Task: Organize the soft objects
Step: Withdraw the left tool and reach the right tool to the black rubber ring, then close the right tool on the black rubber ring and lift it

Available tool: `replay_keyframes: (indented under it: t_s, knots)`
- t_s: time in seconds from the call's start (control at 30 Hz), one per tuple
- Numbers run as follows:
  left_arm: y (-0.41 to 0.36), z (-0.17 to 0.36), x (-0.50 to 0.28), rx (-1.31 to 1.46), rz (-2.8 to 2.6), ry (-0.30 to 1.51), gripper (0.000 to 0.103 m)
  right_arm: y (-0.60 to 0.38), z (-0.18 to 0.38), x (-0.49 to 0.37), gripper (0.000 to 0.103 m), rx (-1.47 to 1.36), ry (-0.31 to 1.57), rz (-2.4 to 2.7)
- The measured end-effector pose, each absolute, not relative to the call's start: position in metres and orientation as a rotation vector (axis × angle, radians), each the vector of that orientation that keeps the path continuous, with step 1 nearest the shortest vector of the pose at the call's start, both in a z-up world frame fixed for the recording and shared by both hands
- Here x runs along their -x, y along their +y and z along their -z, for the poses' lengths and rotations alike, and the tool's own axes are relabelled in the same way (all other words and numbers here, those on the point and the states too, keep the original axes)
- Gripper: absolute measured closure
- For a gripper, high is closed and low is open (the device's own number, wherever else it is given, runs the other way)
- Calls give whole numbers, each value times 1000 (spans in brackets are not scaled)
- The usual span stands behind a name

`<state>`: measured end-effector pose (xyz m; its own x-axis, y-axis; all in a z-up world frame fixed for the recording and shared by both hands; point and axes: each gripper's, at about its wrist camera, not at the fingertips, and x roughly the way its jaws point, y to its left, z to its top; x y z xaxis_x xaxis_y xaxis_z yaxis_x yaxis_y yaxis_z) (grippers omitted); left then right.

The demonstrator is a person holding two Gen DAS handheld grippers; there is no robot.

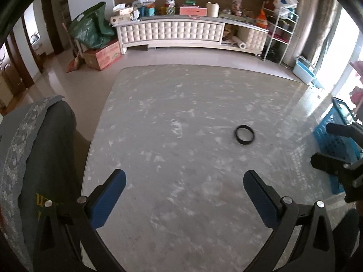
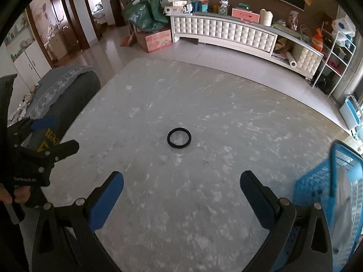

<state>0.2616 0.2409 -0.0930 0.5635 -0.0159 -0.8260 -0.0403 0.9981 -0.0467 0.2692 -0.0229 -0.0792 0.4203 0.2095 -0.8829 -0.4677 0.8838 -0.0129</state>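
Left wrist view is showing the left gripper point(image 1: 184, 183) hanging over a grey marbled table point(image 1: 181, 104) with its blue-padded fingers point(image 1: 109, 197) spread wide and nothing between them. A black ring-shaped band point(image 1: 244, 134) is lying flat on the table ahead of the gripper and to its right, well apart from the pads. Being round, it is showing no long axis and pointing no particular way; its opening is facing up. At the right edge of this view the right gripper point(image 1: 326, 145) is appearing as dark finger tips in front of a blue perforated basket point(image 1: 329, 136).

From the right wrist, the right gripper point(image 2: 181, 181) is likewise standing wide apart and empty above the table point(image 2: 226, 104), and the band point(image 2: 179, 137) is sitting almost straight ahead of it, near the tabletop's middle. This view is revealing what the other is not: the person's hand point(image 2: 15, 195) wrapped around the left gripper's black body point(image 2: 45, 136), and more of the basket point(image 2: 322, 181) rising close beside the right finger. Both views are taking in a dark chair back draped with patterned grey cloth point(image 1: 20, 136) at the table's left edge and a long white cabinet point(image 1: 170, 32) against the far wall.
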Motion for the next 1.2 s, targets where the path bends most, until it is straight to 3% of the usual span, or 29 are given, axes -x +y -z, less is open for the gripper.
replay_keyframes:
  t_s: [0.4,0.5,0.6,0.67,0.73,0.97,1.17,1.2]
  knots:
    - [260,144,-308,84,-48,995,0,3,132,-315,0,262,1103,-407]
    - [260,155,-315,73,-50,995,0,11,145,-323,9,277,1122,-420]
    - [260,163,-321,89,-35,993,0,16,158,-330,12,296,1139,-416]
    - [260,167,-325,97,-28,991,0,17,165,-332,18,297,1151,-413]
    - [258,172,-329,82,-41,992,0,18,170,-334,35,301,1153,-412]
    - [257,180,-338,42,-62,997,0,26,173,-336,45,333,1121,-427]
    - [260,180,-338,57,-63,1000,0,33,173,-336,75,354,1103,-464]
    - [260,180,-337,61,-63,999,0,34,173,-334,87,356,1100,-477]
